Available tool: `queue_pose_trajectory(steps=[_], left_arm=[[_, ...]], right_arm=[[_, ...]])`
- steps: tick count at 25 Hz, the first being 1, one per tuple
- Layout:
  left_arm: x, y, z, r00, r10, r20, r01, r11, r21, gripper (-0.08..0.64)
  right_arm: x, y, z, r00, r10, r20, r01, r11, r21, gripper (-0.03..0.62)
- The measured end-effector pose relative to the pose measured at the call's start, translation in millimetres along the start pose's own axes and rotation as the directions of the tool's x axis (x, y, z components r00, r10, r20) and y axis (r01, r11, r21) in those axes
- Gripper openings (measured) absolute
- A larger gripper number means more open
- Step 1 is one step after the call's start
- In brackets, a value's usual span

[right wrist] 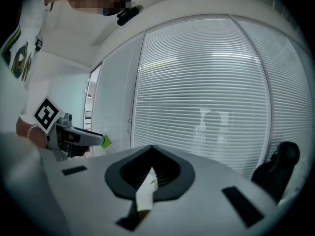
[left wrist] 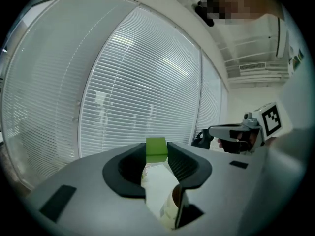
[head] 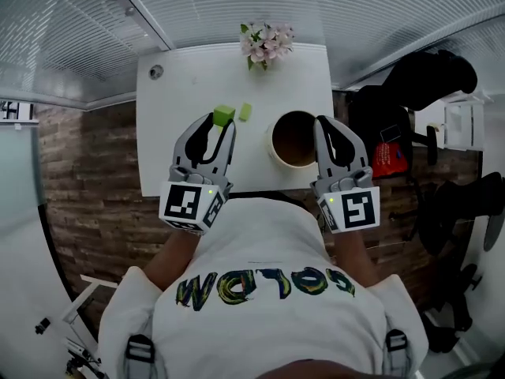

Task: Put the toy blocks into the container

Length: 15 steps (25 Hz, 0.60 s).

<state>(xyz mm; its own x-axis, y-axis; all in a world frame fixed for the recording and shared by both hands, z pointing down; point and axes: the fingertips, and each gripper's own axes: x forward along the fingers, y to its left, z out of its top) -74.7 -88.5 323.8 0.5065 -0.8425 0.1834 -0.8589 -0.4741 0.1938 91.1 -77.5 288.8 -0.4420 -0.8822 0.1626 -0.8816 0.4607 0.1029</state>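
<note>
My left gripper (head: 224, 120) is shut on a green toy block (head: 224, 115) and holds it above the white table (head: 181, 93). In the left gripper view the block (left wrist: 156, 149) sits pinched between the two fingertips of the left gripper (left wrist: 156, 152). A second, paler green block (head: 245, 111) lies on the table just right of it. The round container (head: 273, 147), brown inside, stands right of the blocks. My right gripper (head: 323, 121) hovers at the container's right rim, shut with nothing in it; its tips (right wrist: 150, 150) meet in the right gripper view.
A pot of pink flowers (head: 266, 43) stands at the table's far edge and a small round fitting (head: 156, 72) at its far left corner. Dark bags and a red item (head: 388, 158) crowd the floor to the right. Window blinds run behind the table.
</note>
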Motion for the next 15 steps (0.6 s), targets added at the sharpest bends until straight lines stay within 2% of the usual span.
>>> queue_pose_trajectory(steps=[7,15], left_arm=[[24,-40,-7,0.993,-0.120,-0.022,0.120,0.993,0.019,0.146],[46,-89,-12,0.968,-0.246,-0.047,0.248,0.968,0.044,0.146]], right_arm=[[-29,-29,-9,0.994,-0.106,-0.020,0.107,0.994,0.008,0.006],[-68,-59,-21,0.974,-0.223,-0.048,0.224,0.974,0.020,0.006]])
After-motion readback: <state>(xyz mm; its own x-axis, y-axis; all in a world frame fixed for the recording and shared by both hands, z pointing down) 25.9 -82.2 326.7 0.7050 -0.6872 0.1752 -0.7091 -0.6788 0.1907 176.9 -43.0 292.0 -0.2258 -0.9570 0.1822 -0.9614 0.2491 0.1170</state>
